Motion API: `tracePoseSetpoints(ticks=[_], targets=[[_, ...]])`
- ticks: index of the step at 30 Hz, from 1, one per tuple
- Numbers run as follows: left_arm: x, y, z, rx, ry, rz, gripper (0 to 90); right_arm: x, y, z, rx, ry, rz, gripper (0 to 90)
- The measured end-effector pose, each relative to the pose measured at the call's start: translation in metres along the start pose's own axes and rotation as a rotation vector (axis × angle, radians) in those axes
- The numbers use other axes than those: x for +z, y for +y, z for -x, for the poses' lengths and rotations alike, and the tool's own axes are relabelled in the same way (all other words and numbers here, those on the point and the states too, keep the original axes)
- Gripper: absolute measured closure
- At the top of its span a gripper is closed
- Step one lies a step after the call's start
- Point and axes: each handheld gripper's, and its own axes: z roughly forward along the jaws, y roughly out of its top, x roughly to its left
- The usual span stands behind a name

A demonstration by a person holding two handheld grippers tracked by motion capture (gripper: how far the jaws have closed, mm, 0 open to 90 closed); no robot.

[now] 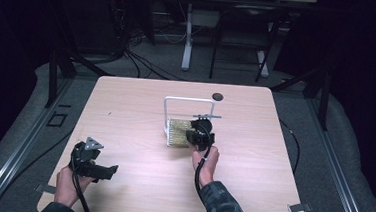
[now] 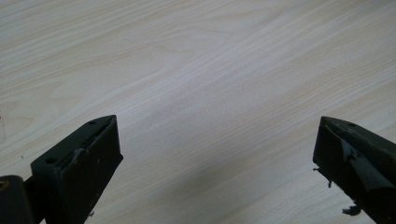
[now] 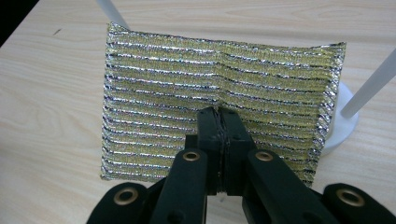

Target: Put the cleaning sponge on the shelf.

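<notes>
A gold and silver striped scouring cloth (image 1: 177,132) lies on the wooden table (image 1: 126,106) at the foot of a white wire rack (image 1: 189,100). My right gripper (image 1: 195,136) is over the cloth's right part. In the right gripper view the jaws are pressed together, and the right gripper (image 3: 219,114) pinches a raised fold of the cloth (image 3: 187,84). White rack posts (image 3: 369,88) stand behind the cloth. My left gripper (image 1: 107,170) is held low near the table's front left corner. In the left gripper view the left gripper (image 2: 217,154) is open over bare wood.
A small dark round thing (image 1: 218,95) sits near the table's far edge, behind the rack. The rack's round white foot (image 3: 345,122) rests by the cloth's right side. Another table's legs (image 1: 188,41) and cables stand on the floor beyond.
</notes>
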Motion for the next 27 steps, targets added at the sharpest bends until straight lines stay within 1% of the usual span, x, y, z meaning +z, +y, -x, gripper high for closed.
tracePoseSetpoints(ticks=[4,6,7,10,14,15,17,18,20,23,24,26,27], targets=[[0.000,0.000,0.000,0.003,-0.002,0.005,0.9,0.004,0.003,-0.002,0.007,-0.019,0.002,89.0],[0.000,0.001,0.001,0.002,-0.003,0.005,0.8,0.007,0.006,-0.003,0.010,-0.034,0.015,88.9],[0.000,0.000,0.001,0.002,-0.004,0.006,0.8,0.008,0.007,-0.004,0.018,-0.041,0.008,88.9],[-0.001,0.000,-0.001,0.009,-0.004,0.005,0.9,0.013,0.009,-0.006,0.019,-0.070,0.005,88.8],[-0.002,0.000,-0.001,0.001,-0.002,0.018,0.9,0.018,0.010,-0.006,0.017,-0.102,0.001,88.8],[-0.002,0.000,-0.001,0.001,-0.003,0.019,0.9,0.020,0.010,-0.005,0.024,-0.109,0.003,88.8],[-0.002,0.001,-0.001,0.010,-0.004,0.014,0.9,0.022,0.009,-0.005,0.028,-0.114,-0.002,88.8],[-0.001,0.001,0.000,0.006,-0.006,0.015,0.9,0.023,0.009,-0.005,0.031,-0.118,-0.002,88.8],[-0.001,0.001,0.000,0.016,-0.006,0.010,0.9,0.025,0.010,-0.005,0.024,-0.122,0.005,88.8],[-0.002,0.001,-0.001,0.008,-0.004,0.015,1.0,0.028,0.011,-0.005,0.031,-0.125,0.016,88.8],[-0.002,0.001,-0.001,0.007,-0.004,0.014,1.0,0.029,0.012,-0.006,0.030,-0.125,0.010,88.7],[-0.002,0.000,-0.001,0.000,-0.004,0.019,1.0,0.032,0.013,-0.008,0.007,-0.140,0.013,88.6],[-0.002,0.000,-0.002,0.000,-0.004,0.018,1.0,0.033,0.013,-0.009,0.010,-0.137,0.006,88.5]])
